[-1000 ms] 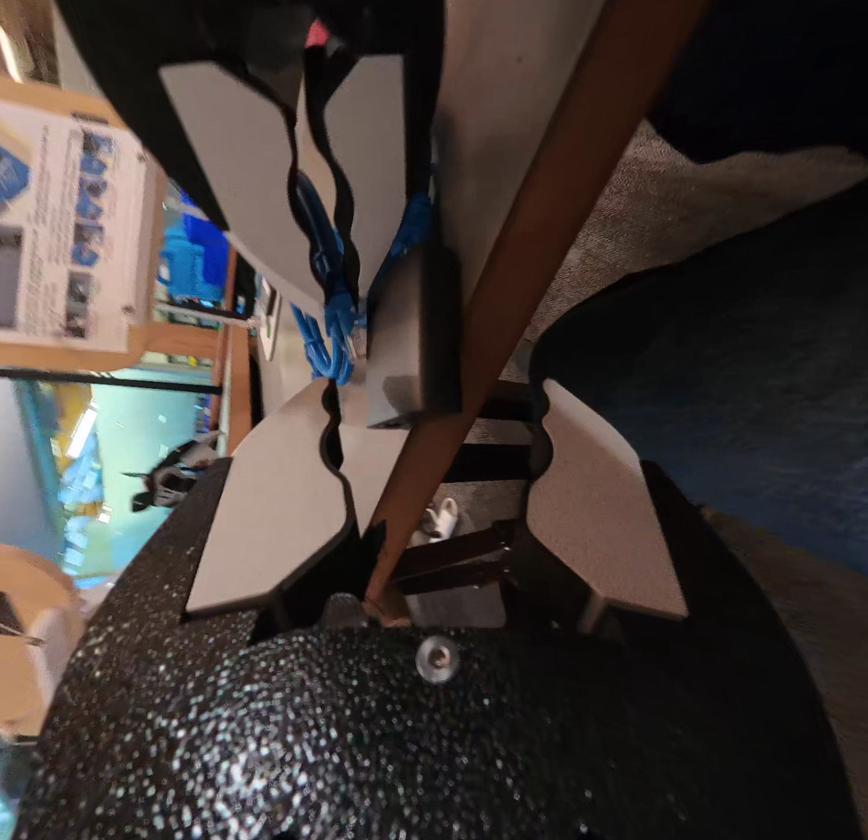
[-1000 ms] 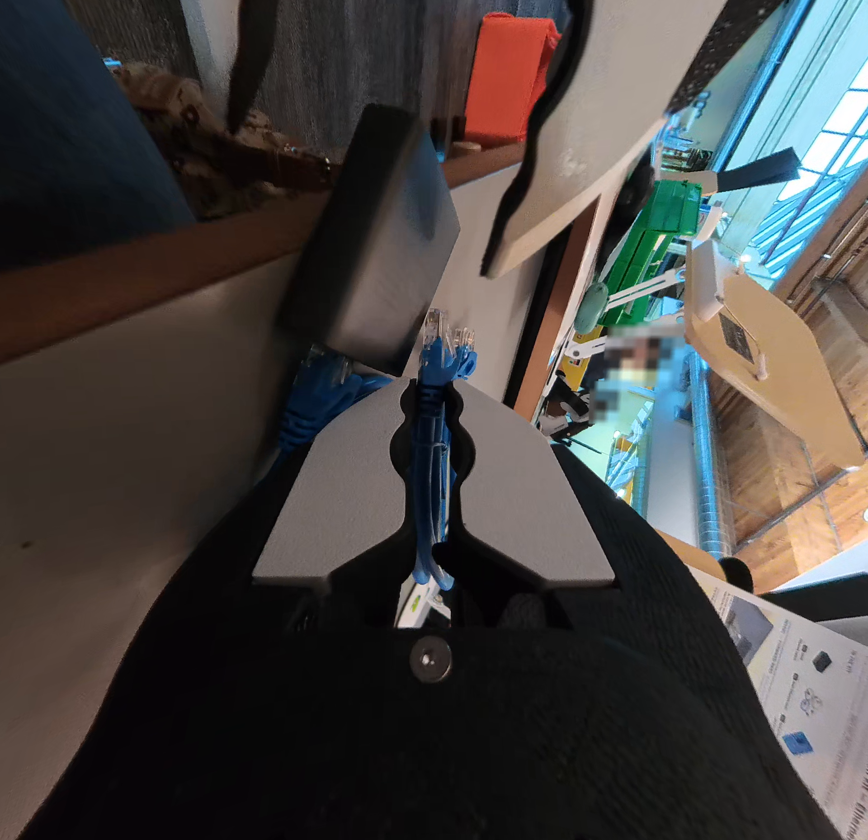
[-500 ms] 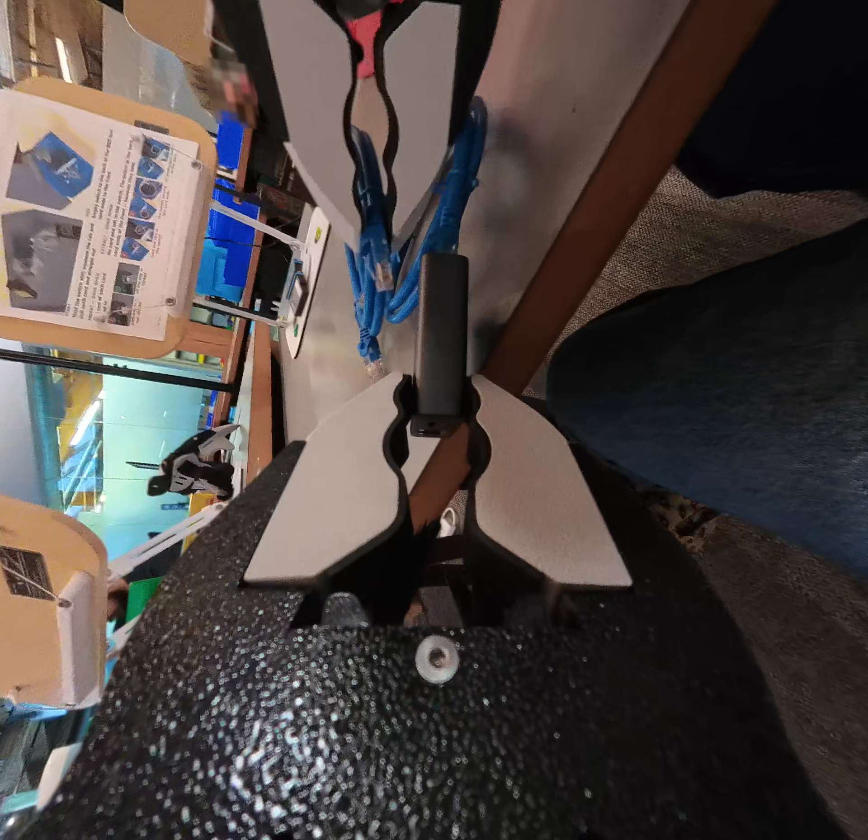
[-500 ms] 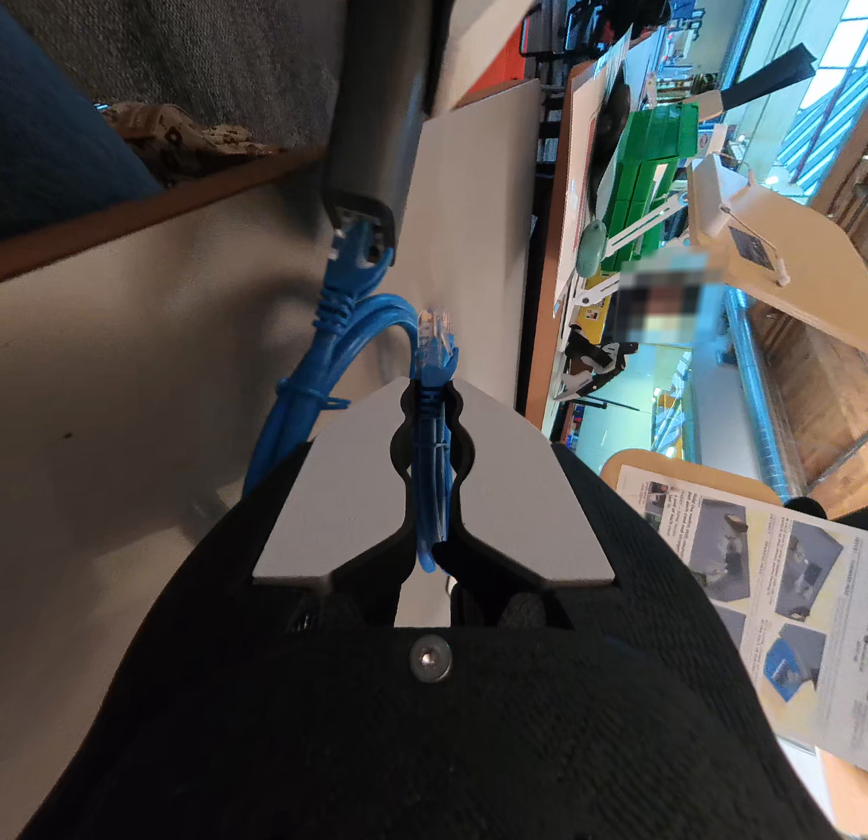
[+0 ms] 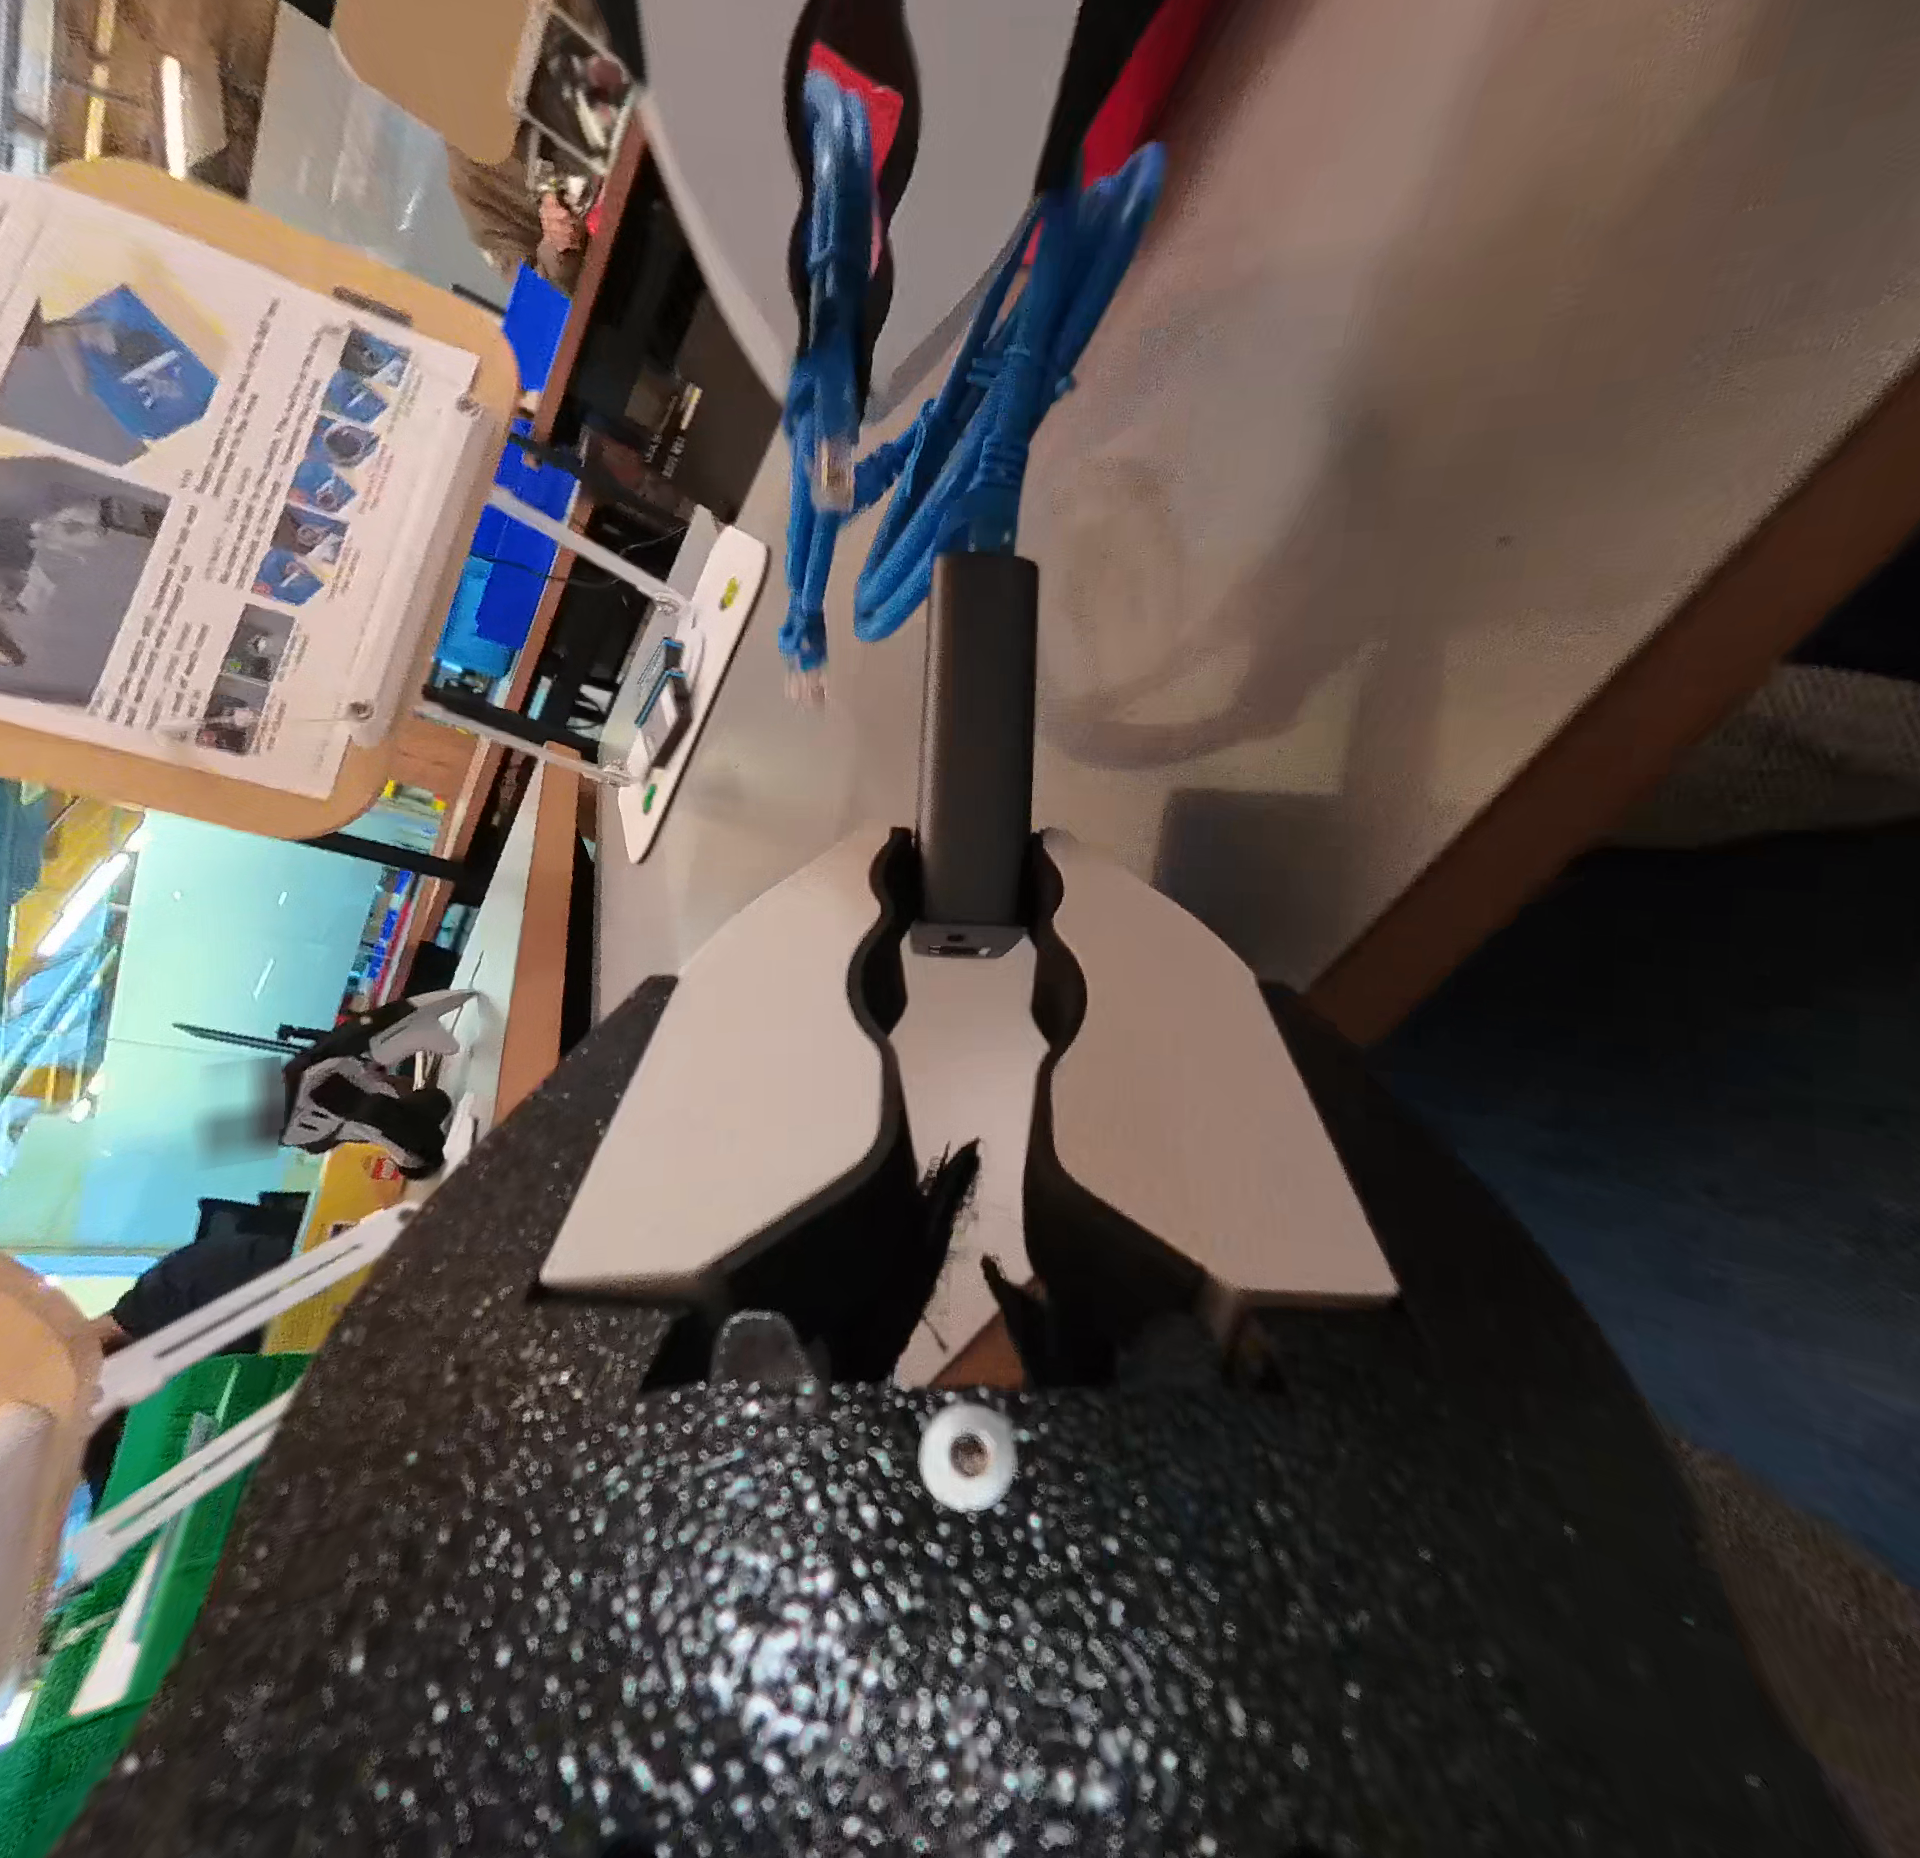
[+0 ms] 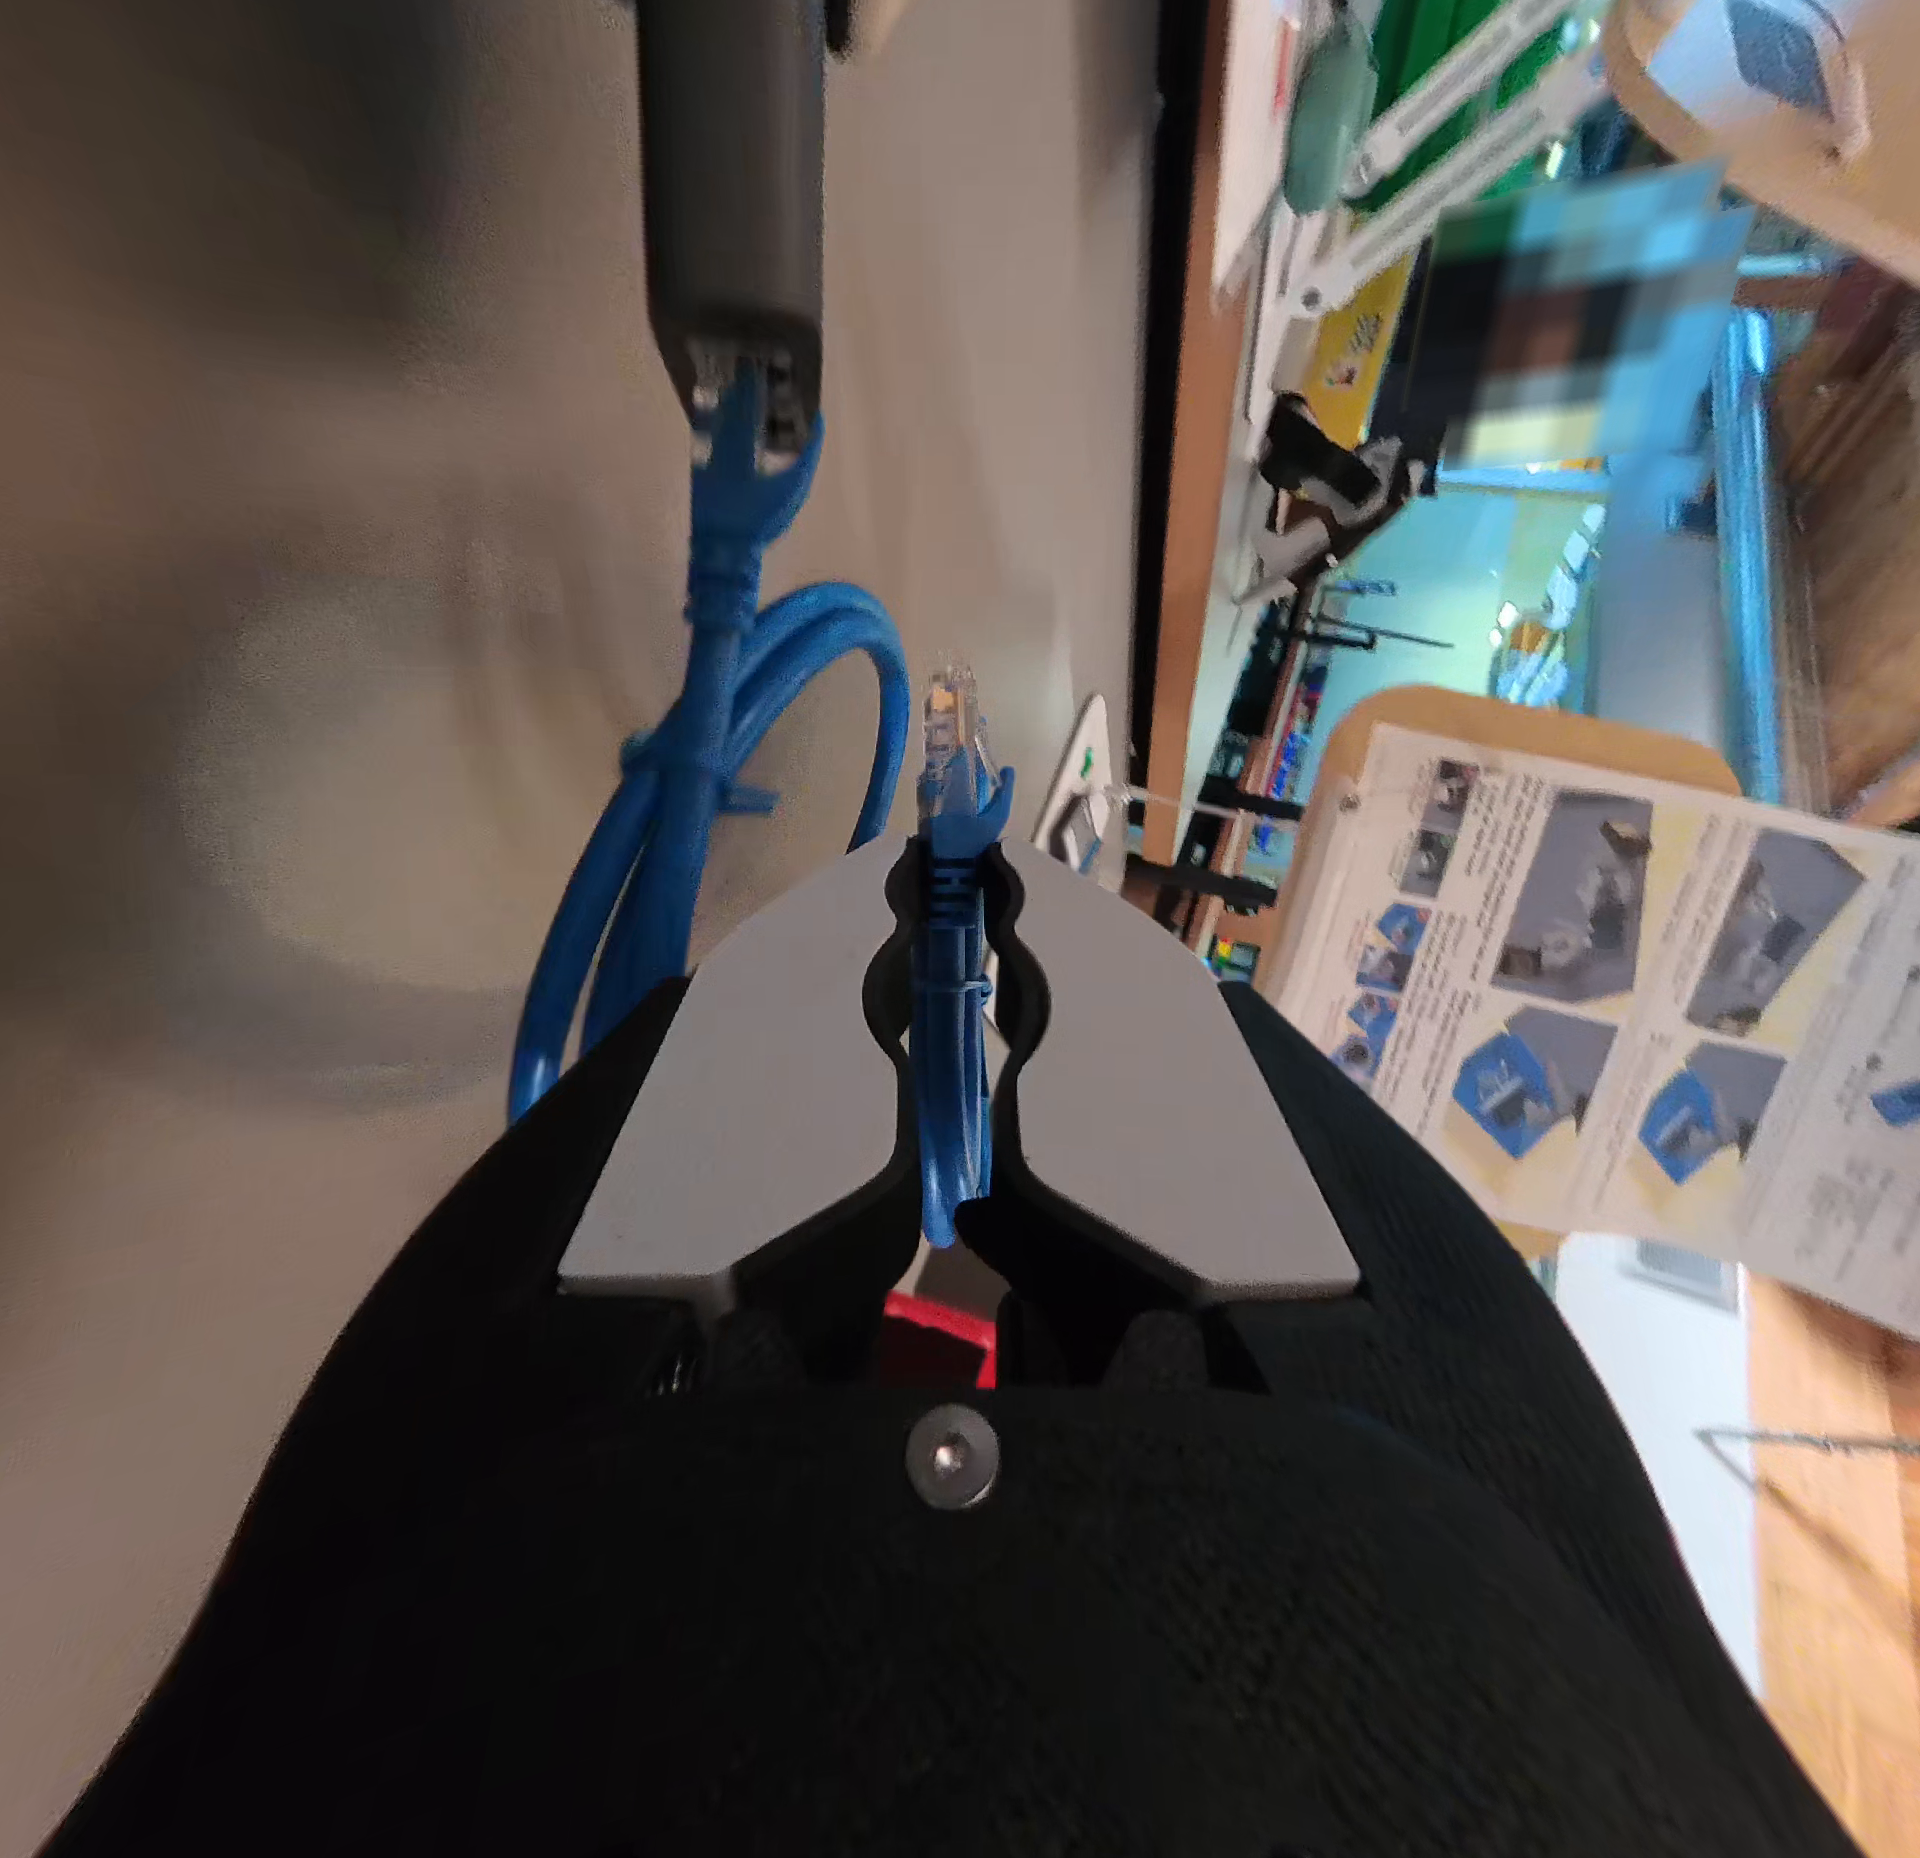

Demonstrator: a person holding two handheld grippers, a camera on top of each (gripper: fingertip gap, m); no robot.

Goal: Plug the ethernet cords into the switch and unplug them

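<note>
My left gripper is shut on the near end of the dark grey switch and holds it edge-on above the pale table. The switch also shows in the right wrist view, with one blue ethernet cord plugged into its port end and its bundle hanging in a loop. My right gripper is shut on a second blue ethernet cord. Its clear plug sticks out past the fingertips, a little right of and short of the switch's ports. The right gripper shows far off in the left view.
A wooden board with a printed sheet stands at the left, and also shows in the right wrist view. A small white stand with a connector sits on the table. The table's brown edge runs at the right, with blue fabric beyond. My right fingertips sit around 11 cm from my left ones.
My left gripper closed on the switch and lifted it edge-on. The right gripper, still holding its cord, has drawn back from the switch. Both views have swung and are blurred.
</note>
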